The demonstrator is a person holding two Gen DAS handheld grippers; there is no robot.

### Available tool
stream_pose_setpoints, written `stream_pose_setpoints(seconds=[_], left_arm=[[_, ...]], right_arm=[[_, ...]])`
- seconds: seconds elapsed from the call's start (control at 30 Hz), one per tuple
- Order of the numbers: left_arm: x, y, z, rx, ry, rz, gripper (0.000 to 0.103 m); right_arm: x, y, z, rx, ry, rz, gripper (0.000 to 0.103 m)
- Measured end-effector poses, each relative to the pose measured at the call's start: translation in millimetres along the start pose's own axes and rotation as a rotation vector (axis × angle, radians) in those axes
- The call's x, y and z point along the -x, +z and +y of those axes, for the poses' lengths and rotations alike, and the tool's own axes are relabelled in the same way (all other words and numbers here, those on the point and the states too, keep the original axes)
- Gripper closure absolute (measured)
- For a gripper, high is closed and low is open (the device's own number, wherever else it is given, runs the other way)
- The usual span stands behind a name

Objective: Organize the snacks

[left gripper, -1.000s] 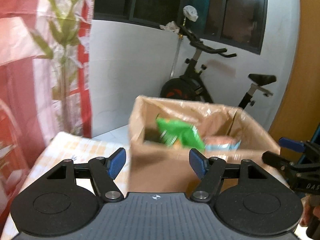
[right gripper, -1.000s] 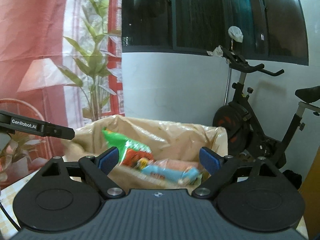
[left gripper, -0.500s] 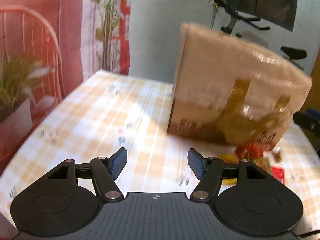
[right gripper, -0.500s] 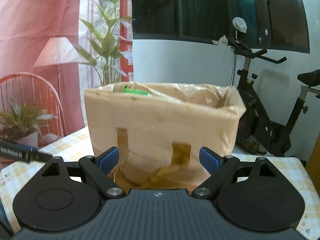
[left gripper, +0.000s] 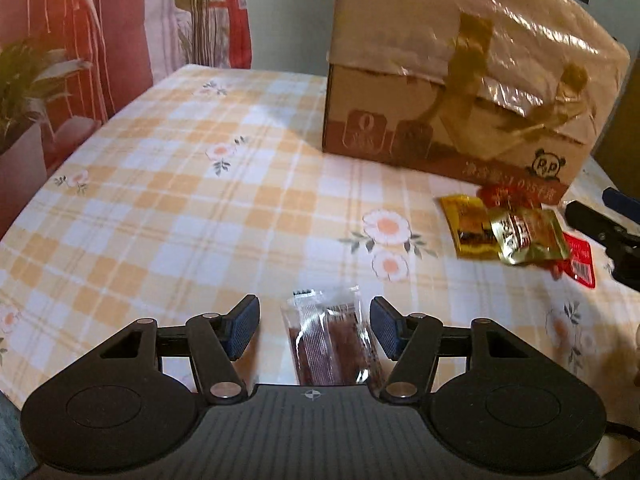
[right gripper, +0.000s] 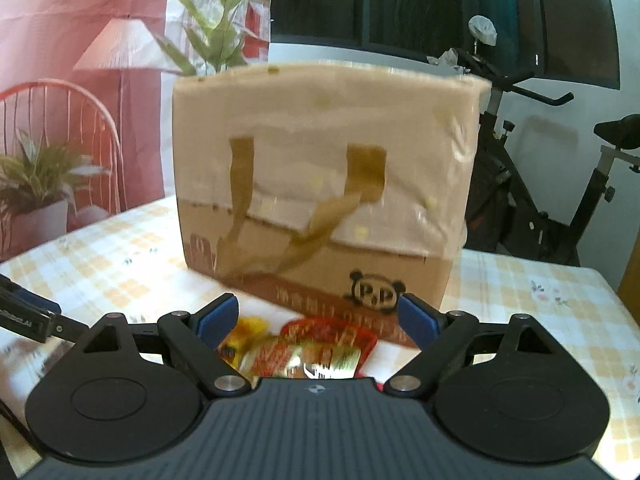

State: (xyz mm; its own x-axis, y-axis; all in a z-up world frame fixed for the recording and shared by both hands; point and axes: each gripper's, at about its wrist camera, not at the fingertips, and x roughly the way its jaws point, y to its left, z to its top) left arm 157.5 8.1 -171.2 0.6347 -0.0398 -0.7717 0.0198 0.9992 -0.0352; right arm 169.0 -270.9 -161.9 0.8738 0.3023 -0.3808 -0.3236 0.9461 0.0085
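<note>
A clear packet of dark red snack sticks [left gripper: 332,340] lies flat on the checked tablecloth [left gripper: 180,200]. My left gripper [left gripper: 314,330] hovers over it, jaws closing, the packet between them but untouched. A cardboard box [left gripper: 460,80] lined with a plastic bag stands at the back. In front of it lie yellow, gold and red snack packets [left gripper: 516,232]. My right gripper [right gripper: 318,316] is open above those packets [right gripper: 312,348], close to the box [right gripper: 320,176]. The right gripper's fingertips [left gripper: 592,220] also show at the right edge of the left wrist view.
A red wire chair [right gripper: 60,140] and potted plants [right gripper: 36,184] stand left of the table. An exercise bike [right gripper: 540,184] stands behind the box on the right. The left gripper's finger [right gripper: 36,316] reaches in from the left in the right wrist view.
Both grippers have come down from above the box's open top to just over the tablecloth. The left one tilted downward and narrowed around the snack-stick packet. The right one stays wide.
</note>
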Motion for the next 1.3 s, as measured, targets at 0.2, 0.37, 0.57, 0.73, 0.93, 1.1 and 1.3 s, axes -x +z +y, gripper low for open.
stream_pose_setpoints(seconds=[0.2, 0.37, 0.57, 0.73, 0.93, 1.1, 1.3], left_arm=[[-2, -6, -11, -0.031, 0.016, 0.032, 0.039], [1, -11, -21, -0.076, 0.031, 0.045, 0.039], [3, -9, -25, -0.095, 0.003, 0.022, 0.061], [5, 1, -31, -0.112, -0.014, -0.031, 0.063], [4, 10, -34, -0.111, -0.025, -0.068, 0.063], [0, 14, -29, -0.091, -0.038, -0.076, 0.063], [-2, 20, -24, -0.077, -0.053, -0.107, 0.063]], right_arm=[[-5, -20, -4, -0.020, -0.009, 0.022, 0.014], [-1, -21, -7, -0.040, -0.003, 0.003, 0.014], [-1, -22, -5, -0.035, 0.005, -0.001, 0.014], [0, -23, -6, -0.044, 0.016, 0.003, 0.014], [-3, -23, -10, -0.061, 0.018, 0.021, 0.014], [-4, -23, -7, -0.055, 0.014, 0.033, 0.014], [-8, -23, -5, -0.038, 0.016, 0.054, 0.014]])
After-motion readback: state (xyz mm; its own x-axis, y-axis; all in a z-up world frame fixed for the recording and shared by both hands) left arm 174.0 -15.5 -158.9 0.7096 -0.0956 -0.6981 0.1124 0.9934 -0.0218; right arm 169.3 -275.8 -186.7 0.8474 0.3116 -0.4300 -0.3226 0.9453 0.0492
